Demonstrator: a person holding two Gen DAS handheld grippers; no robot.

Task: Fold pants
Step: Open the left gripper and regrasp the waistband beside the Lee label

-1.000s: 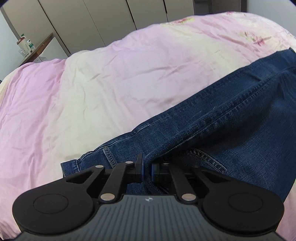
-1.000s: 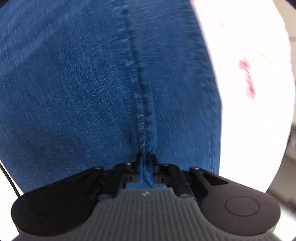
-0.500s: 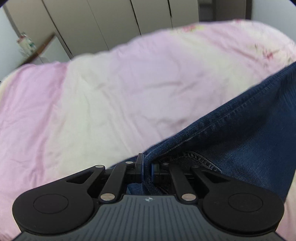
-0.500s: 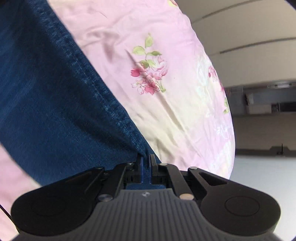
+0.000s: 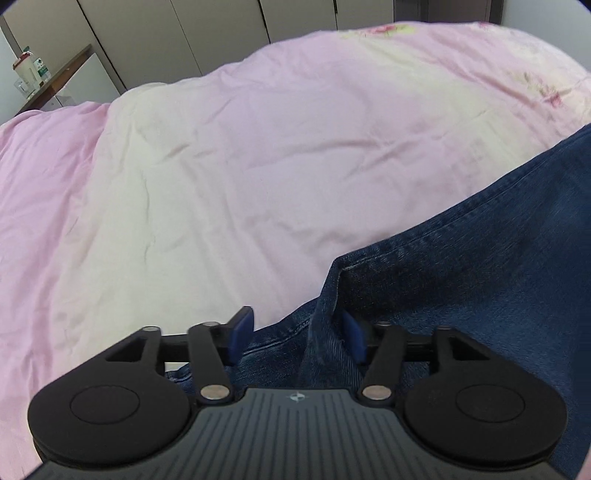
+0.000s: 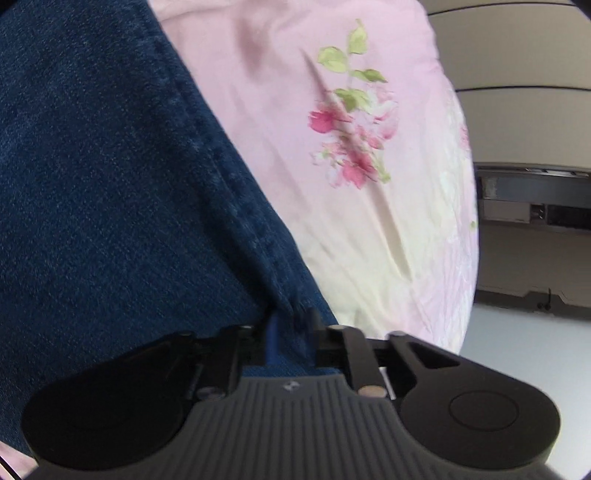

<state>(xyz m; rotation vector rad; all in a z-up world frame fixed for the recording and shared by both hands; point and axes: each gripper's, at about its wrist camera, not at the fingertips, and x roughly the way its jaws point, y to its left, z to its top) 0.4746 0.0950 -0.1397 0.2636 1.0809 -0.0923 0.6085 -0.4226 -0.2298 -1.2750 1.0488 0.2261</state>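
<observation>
Left wrist view: the left gripper (image 5: 297, 336) sits low over the bed, jaws spread wide apart, blue pads (image 5: 242, 326) clear on either side. A raised ridge of the jeans (image 5: 480, 266) stands up between the pads, closer to the right one, but nothing pinches it; the denim lies loose. The jeans fill the lower right, a stitched edge running up toward the right border, the rest spread flat on the duvet (image 5: 229, 177). The duvet is pink with a pale cream band and a faint flower print at the far right. Behind it, wardrobe doors (image 5: 221, 33), and at the far left a shelf (image 5: 55, 83) with a bottle (image 5: 27, 70) on it.

Right wrist view: the right gripper (image 6: 291, 339) is down at the denim (image 6: 110, 184), and this picture is blurry. A seam runs diagonally down into the gap between the fingers, and the jaws look parted somewhat with cloth lying between them; whether they grip it I cannot tell. Right of the jeans the duvet (image 6: 388, 240) shows a pink flower sprig (image 6: 351, 147) with green leaves. Past the bed edge, pale floor (image 6: 535, 339).
</observation>
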